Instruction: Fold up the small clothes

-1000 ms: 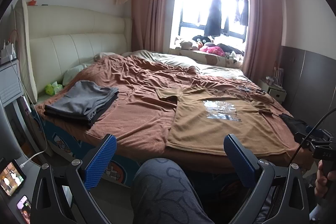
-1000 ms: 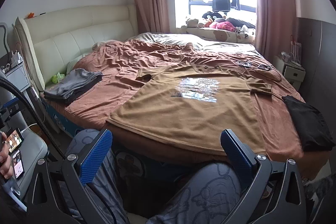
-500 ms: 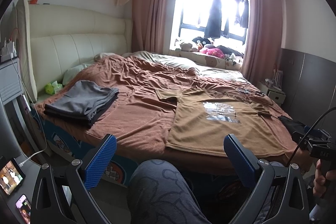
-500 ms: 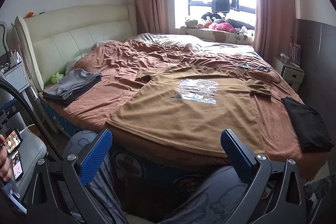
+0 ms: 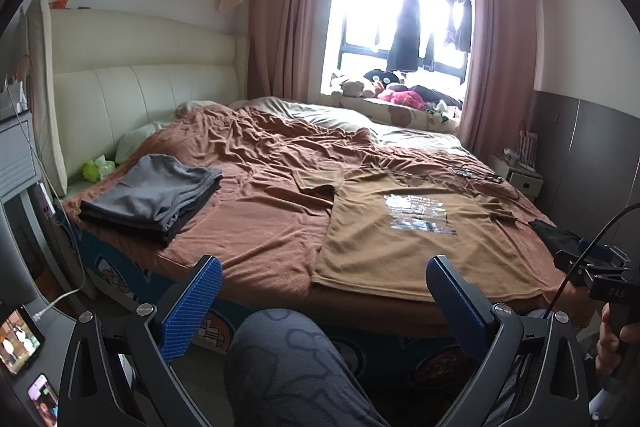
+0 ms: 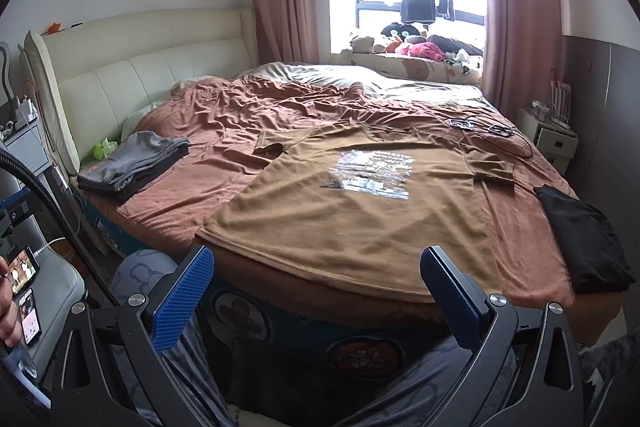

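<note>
Cream leather headboard [image 6: 132,67] fills the left of the right wrist view, and below it, at the left edge of the bed [image 6: 224,187], sits a folded grey garment [image 6: 136,163] on the rust-brown blanket [image 6: 240,115]. Toward the middle of the frame a brown T-shirt [image 6: 360,215] with a silvery print on its chest lies spread flat, face up, both short sleeves out, its hem reaching the near edge of the bed. At the right edge of the bed, apart from the shirt, lies a black garment [image 6: 580,235]. Along the bottom of this view the right gripper [image 6: 316,291] hangs short of the hem, its blue-padded jaws spread wide with nothing between them. In the left wrist view the left gripper [image 5: 324,299] sits low in the frame above a knee in patterned grey trousers [image 5: 288,367], jaws likewise spread wide and empty, with the shirt [image 5: 404,243] ahead and to the right and the grey garment [image 5: 156,195] at middle left.
</note>
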Demonstrator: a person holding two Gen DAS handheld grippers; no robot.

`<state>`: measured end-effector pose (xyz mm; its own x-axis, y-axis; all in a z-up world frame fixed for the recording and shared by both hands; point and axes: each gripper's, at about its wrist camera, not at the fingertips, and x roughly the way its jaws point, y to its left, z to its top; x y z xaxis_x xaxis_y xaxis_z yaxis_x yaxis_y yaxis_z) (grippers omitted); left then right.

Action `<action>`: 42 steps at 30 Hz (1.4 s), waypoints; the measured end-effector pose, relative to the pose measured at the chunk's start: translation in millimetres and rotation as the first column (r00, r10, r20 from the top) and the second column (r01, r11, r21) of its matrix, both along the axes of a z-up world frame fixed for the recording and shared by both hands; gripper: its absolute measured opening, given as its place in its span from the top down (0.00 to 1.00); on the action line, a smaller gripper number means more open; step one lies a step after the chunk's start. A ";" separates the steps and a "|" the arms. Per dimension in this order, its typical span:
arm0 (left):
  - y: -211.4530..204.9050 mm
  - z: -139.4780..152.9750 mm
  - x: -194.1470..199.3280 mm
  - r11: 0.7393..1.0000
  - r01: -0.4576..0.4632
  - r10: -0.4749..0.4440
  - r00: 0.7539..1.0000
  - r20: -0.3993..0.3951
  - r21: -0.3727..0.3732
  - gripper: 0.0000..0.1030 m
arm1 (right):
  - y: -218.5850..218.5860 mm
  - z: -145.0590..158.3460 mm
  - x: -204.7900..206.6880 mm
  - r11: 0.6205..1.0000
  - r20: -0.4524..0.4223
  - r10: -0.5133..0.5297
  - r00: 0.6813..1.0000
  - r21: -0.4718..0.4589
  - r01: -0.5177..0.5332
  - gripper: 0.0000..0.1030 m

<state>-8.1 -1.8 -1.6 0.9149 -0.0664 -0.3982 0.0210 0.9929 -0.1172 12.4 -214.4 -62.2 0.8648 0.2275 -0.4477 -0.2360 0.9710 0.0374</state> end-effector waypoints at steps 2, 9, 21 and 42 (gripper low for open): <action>-0.1 0.4 0.7 1.000 0.001 -0.001 1.000 0.002 -0.002 0.00 | -0.3 0.8 1.1 1.000 -0.002 -0.004 1.000 -0.002 0.004 0.00; -6.6 5.9 8.1 1.000 0.006 -0.006 1.000 0.001 -0.014 0.00 | -5.9 7.4 3.4 1.000 0.009 -0.009 1.000 0.003 0.009 0.00; -11.9 14.6 17.6 1.000 0.003 -0.003 1.000 0.018 -0.002 0.00 | -15.8 -1.9 24.7 0.999 -0.008 -0.014 1.000 0.041 0.014 0.00; 18.7 15.4 122.4 0.999 -0.012 0.010 0.999 -0.045 -0.040 0.00 | 1.7 1.9 132.8 0.999 -0.068 -0.015 0.998 0.039 0.018 0.00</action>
